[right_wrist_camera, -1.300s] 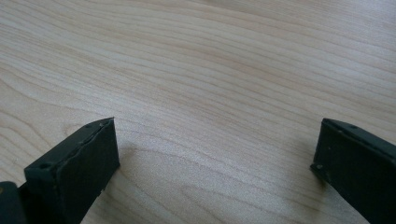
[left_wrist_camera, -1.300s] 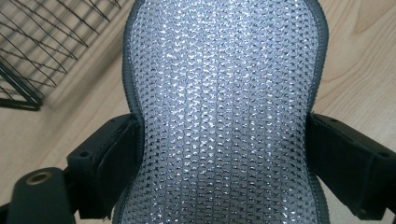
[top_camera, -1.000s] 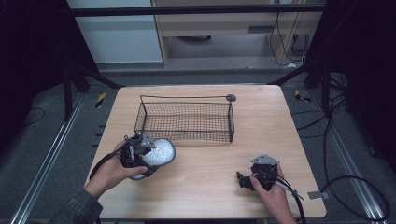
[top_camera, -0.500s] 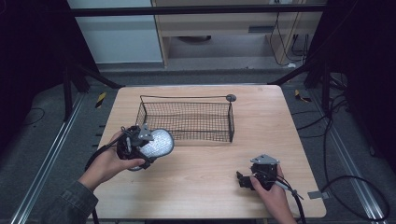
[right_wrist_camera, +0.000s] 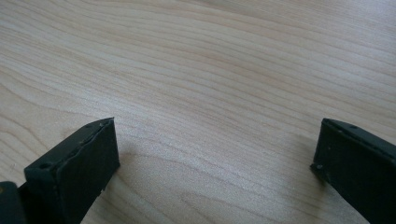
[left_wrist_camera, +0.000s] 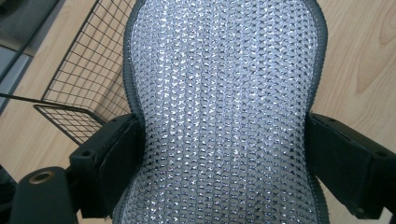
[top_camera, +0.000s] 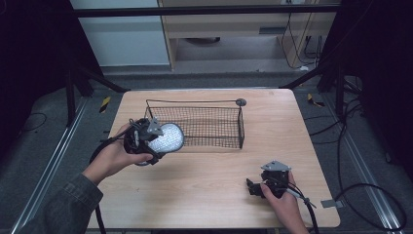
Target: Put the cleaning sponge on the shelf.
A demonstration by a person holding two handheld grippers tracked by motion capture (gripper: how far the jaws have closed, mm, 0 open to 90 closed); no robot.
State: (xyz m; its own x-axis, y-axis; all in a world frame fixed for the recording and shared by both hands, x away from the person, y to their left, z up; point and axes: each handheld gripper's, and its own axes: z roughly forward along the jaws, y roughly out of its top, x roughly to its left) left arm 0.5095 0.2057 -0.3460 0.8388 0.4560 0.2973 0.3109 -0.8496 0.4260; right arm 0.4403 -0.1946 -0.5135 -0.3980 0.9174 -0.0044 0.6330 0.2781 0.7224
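A person's left hand-held gripper (top_camera: 146, 141) clamps a silvery, glittering mesh pad (top_camera: 165, 138) with a dark grey border, holding it above the wooden worktop (top_camera: 204, 180) just beside the near left corner of a black wire basket (top_camera: 204, 127). In the left gripper view, the two black jaws press into the pad (left_wrist_camera: 224, 112) from either side, pinching its edges inward, with the basket's (left_wrist_camera: 88, 70) mesh wall visible behind at the left. Well apart, near the worktop's front right edge, the right hand-held gripper (top_camera: 258, 187) rests low in the person's other hand; the right gripper view shows its jaws spread wide over bare wood grain (right_wrist_camera: 210, 84), holding nothing
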